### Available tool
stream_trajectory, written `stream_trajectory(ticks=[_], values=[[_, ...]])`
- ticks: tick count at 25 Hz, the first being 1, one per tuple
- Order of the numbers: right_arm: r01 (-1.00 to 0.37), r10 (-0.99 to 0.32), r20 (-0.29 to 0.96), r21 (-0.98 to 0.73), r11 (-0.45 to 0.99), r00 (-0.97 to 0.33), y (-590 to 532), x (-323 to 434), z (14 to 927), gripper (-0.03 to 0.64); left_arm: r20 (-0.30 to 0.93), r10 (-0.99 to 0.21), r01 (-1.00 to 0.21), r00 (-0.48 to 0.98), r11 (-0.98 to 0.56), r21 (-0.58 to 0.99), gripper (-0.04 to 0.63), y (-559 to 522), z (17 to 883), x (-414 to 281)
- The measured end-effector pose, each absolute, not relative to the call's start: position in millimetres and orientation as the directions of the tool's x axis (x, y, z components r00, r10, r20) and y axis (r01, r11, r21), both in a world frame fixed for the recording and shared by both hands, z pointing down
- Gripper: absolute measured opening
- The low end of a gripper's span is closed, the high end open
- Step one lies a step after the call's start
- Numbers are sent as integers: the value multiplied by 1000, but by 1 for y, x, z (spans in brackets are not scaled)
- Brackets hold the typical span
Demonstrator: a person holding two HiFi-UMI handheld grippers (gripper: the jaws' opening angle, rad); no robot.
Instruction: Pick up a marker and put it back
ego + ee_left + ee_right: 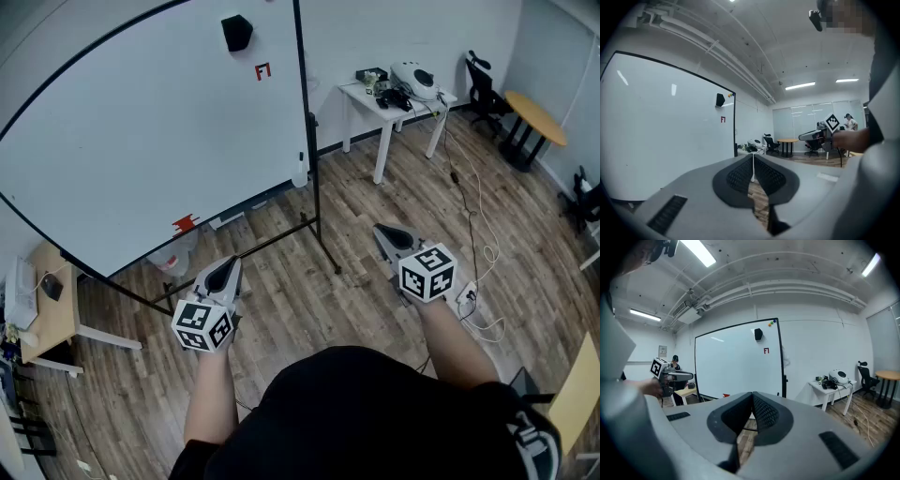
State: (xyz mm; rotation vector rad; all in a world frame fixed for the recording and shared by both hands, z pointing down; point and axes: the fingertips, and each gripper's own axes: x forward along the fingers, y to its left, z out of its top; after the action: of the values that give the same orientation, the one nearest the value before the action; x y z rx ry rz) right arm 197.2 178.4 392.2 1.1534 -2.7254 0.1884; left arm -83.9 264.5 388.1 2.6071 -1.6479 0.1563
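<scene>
Wooden floor (375,225), whiteboard (141,122), white table (375,108)

The wooden floor (375,216) bears the whiteboard stand (319,246), a white table (370,101), a round table (536,117) with a black chair (484,82) near it, and a pale table (54,323) at the left. A white cable (475,225) trails across the boards. On the white table lie a rounded white device (415,80) and small dark items (394,97); a dark object (52,286) lies on the pale table.
</scene>
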Motion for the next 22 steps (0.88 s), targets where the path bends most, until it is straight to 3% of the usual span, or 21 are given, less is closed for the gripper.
stream_trajectory(ticks=[22], values=[[-677, -644, 237, -95, 730, -727, 125, 237, 424, -3, 164, -914, -920, 370, -385, -69, 20, 219, 407, -25]])
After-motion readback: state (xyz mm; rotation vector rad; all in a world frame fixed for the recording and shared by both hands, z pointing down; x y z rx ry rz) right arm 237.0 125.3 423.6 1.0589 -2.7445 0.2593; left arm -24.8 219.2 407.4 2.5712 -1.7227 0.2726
